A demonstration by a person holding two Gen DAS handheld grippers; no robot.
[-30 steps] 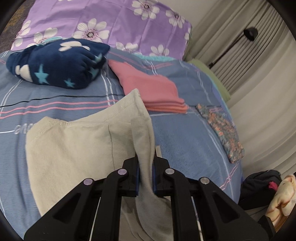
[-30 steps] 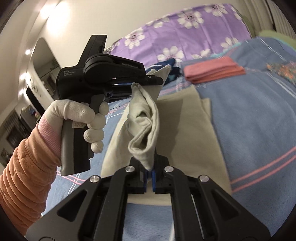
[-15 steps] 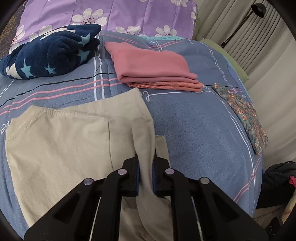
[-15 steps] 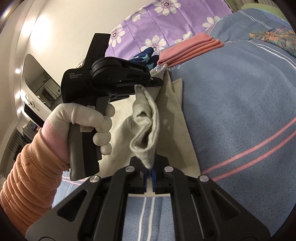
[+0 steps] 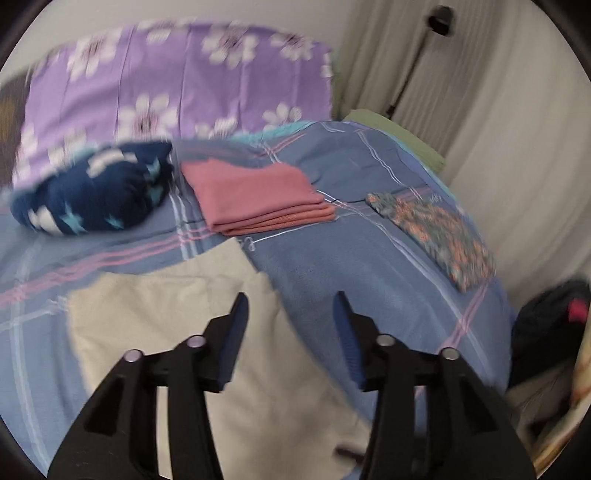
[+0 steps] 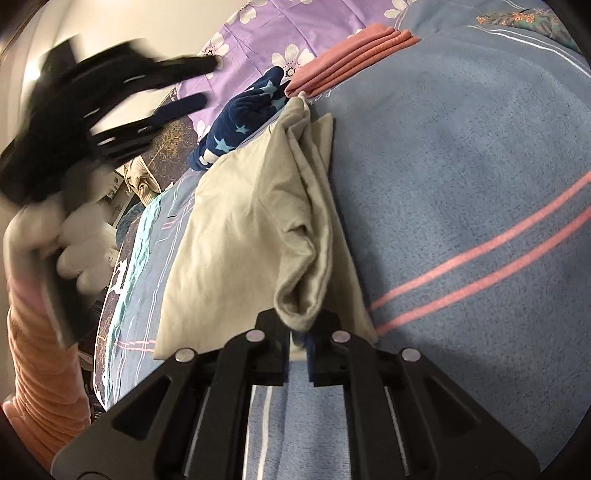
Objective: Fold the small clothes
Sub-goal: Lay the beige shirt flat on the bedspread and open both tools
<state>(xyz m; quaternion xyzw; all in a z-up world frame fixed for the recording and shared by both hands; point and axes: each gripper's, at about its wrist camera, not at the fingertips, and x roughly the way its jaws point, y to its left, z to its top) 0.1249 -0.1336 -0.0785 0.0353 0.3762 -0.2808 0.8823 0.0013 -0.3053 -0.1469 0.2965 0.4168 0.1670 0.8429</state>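
While left gripper [image 5: 290,308] gapes empty — right gripper [image 6: 300,325] pinches beige garment [image 6: 255,206]

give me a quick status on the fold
Left tongs just opened, empty. Right tongs pinch beige cloth fold on bed. Nothing in the way.

A purple floral pillow [image 5: 177,85] lies at the head of the bed [image 5: 369,288], whose blue cover bears pink stripes. A dark blue star-patterned blanket [image 5: 92,195] sits bundled just before it. Pale curtains [image 5: 498,129] hang past the bed's far edge, a black lamp [image 5: 441,16] before them.
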